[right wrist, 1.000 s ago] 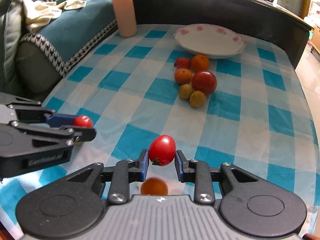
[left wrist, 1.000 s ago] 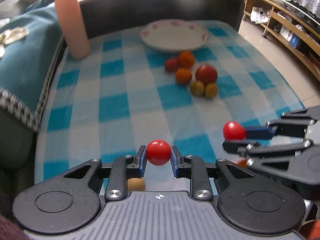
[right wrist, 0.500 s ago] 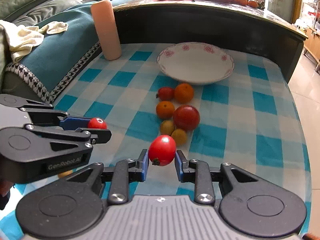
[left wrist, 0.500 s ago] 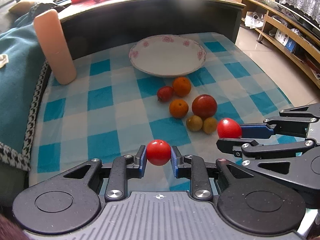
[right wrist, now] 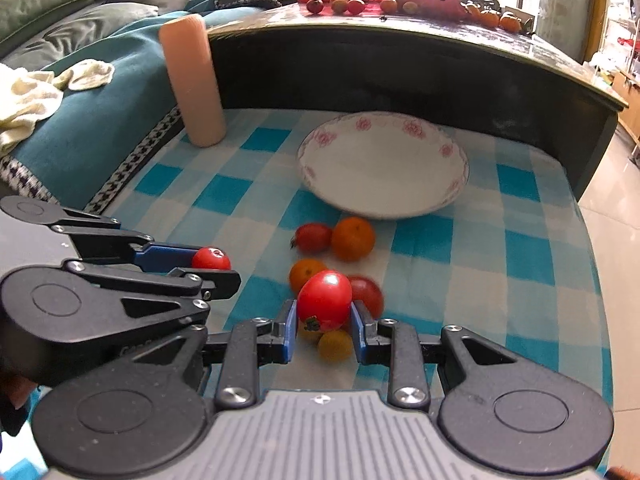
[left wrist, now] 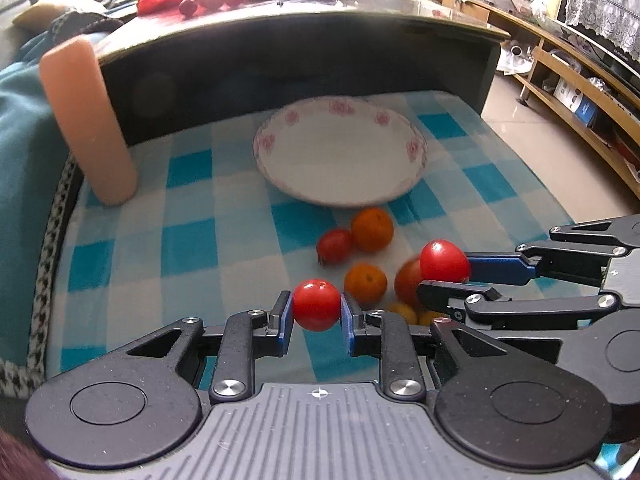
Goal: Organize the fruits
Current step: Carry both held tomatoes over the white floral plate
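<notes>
Jaws of the left gripper [left wrist: 316, 314] drawn close together, pads pressed to either side of a small round tomato [left wrist: 316, 304], held clear of the worktop [left wrist: 192, 240]. Jaws of the right gripper [right wrist: 324, 318] likewise narrow, clamped on a larger tomato [right wrist: 325, 300], stem end down, also off the checked cloth. Grippers side by side, near each other but apart, the right one slightly ahead.

Just beneath and just ahead of both pairs of jaws: loose pile of fruit on the cloth. Big orange [right wrist: 353, 238], smaller orange [right wrist: 306, 272], small red tomato [right wrist: 314, 237], dark red tomato [right wrist: 366, 294] half hidden behind the held one, two small yellow fruits [right wrist: 335, 345] closest in.

Farther ahead, past the pile: flowered plate [right wrist: 452, 152], nothing in it. Ahead and well to the left: upright pink cylinder [right wrist: 194, 80], out of the way.

Step in hand, as judged: carrying two tomatoes toward the plate, with none of the fruit in it yet.

Next move: forward over the pile, high enough to miss the oranges, to a spot above the hollow of the plate, one tomato left of centre and one right, to avoid knocking the grippers together. Then down close to the plate and a slow easing apart of the jaws, since round fruit in a shallow dish is likely to roll. After that, back for the pile.
</notes>
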The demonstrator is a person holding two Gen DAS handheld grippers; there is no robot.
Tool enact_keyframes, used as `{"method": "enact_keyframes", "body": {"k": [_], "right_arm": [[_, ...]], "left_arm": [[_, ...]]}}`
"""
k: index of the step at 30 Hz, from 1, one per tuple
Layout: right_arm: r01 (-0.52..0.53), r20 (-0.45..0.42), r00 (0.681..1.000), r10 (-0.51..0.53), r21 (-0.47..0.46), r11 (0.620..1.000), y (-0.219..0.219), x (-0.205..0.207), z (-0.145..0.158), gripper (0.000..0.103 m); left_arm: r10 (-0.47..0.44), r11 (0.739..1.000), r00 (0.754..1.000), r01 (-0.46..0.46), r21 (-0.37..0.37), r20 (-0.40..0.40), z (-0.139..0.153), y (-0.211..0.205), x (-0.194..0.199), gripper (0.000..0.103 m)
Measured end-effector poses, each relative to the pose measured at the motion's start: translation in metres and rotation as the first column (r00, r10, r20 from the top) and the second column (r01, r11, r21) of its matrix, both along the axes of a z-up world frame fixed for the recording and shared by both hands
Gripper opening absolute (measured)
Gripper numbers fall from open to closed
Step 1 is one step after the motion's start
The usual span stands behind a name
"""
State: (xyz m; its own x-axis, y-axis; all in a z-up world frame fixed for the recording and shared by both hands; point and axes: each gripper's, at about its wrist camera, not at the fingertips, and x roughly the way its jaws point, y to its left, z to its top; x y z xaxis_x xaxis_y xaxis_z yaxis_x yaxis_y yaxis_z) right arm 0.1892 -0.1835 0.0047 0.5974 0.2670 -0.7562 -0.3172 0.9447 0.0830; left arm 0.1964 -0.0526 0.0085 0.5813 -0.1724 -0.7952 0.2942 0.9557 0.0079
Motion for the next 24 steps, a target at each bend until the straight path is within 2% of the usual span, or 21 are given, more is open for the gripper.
{"method": "enact_keyframes", "body": {"k": [9, 15, 24], "right_arm": [[0.037, 0.045, 0.998, -0.036, -0.022, 0.999, -0.008, 0.047, 0.002, 0.042], [0.051, 0.058, 0.997, -0.049, -0.041, 0.998, -0.014, 0.074, -0.006, 0.042], [0.056, 0.071, 0.996, -0.052, -0.048, 0.997, -0.017, 0.101, -0.015, 0.042]], "left_arm": [[-0.015, 1.000, 0.999, 0.015, 0.013, 0.031, 0.004, -0.013, 0.047, 0.030], [-0.023, 0.999, 0.999, 0.022, 0.034, 0.033, -0.003, -0.023, 0.070, 0.030], [-0.009, 1.000, 1.000, 0.008, 0.025, 0.018, -0.013, -0.022, 0.098, 0.031]]}}
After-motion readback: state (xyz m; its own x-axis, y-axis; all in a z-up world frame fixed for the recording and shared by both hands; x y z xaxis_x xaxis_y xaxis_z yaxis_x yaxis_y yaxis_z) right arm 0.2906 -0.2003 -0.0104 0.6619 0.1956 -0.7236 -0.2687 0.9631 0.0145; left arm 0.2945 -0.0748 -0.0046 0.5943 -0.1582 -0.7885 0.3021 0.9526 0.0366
